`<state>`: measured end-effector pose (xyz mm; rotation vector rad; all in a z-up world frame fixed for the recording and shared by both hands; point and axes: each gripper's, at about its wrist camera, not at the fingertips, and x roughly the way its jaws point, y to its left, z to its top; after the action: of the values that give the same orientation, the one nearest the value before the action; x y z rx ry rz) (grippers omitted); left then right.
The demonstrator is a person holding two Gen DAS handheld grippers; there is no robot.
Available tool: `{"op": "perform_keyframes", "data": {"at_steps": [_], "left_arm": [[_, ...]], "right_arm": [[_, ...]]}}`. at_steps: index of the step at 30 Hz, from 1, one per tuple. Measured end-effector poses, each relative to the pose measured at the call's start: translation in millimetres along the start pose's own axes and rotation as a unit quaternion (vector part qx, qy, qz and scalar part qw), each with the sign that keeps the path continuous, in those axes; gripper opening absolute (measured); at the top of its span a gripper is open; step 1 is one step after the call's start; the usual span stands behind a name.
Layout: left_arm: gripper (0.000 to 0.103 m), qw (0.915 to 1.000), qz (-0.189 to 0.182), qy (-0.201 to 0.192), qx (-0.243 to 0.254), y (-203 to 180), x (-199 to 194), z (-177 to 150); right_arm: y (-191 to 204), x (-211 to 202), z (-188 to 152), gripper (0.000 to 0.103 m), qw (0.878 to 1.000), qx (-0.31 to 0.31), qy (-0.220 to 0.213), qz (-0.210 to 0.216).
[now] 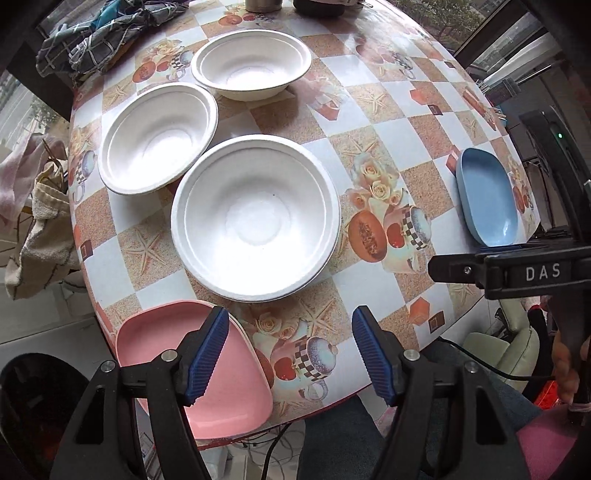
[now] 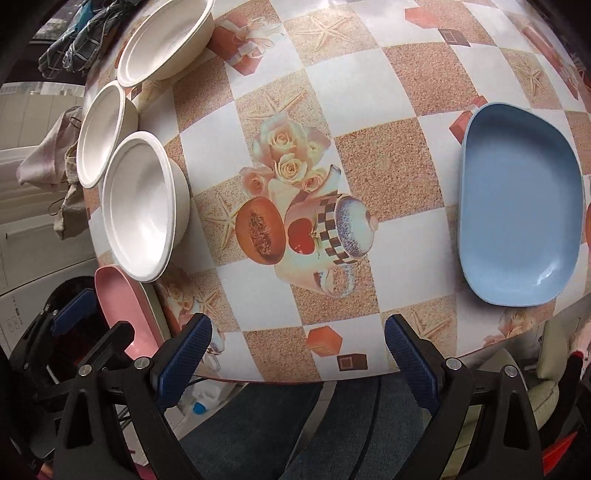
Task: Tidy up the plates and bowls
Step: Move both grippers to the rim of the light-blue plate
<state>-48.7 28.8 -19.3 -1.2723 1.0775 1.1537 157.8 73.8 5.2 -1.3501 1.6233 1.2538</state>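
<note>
Three white paper bowls sit on the table: a near one (image 1: 255,218), a left one (image 1: 159,136) and a far one (image 1: 251,62). They also show at the left of the right wrist view, near one (image 2: 142,206). A pink plate (image 1: 236,398) lies at the near table edge, under my left gripper's left finger. A blue plate (image 1: 487,199) (image 2: 517,221) lies at the right. My left gripper (image 1: 290,354) is open and empty, just short of the near bowl. My right gripper (image 2: 297,358) is open and empty over the near table edge, left of the blue plate.
The table (image 2: 332,88) has a checked cloth with fruit and teapot prints. Crumpled cloths (image 1: 99,33) lie at the far left corner. A metal cup (image 1: 262,4) stands at the far edge. The right gripper's body (image 1: 532,275) shows at the right of the left wrist view.
</note>
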Motion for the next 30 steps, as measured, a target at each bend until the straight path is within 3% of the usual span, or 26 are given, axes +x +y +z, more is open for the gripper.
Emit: {"op": "perform_keyframes", "data": {"at_steps": [10,15,23,30], "left_arm": [[0.075,0.9965,-0.022,0.020,0.078,-72,16,44],[0.076,0.9941,-0.021,0.039,0.099,-101,28,63],[0.076,0.9932,-0.027,0.057,0.098,-135,46,98],[0.077,0.9941,-0.019,0.059,0.089,-165,65,122]], "right_arm": [[-106,-30,22,0.096,0.991,0.133,-0.032,-0.002],[-166,-48,37,0.096,0.985,0.167,-0.048,-0.007],[-237,-53,52,0.095,0.982,0.178,-0.054,-0.027],[-237,-45,74,0.096,0.989,0.129,-0.052,-0.058]]}}
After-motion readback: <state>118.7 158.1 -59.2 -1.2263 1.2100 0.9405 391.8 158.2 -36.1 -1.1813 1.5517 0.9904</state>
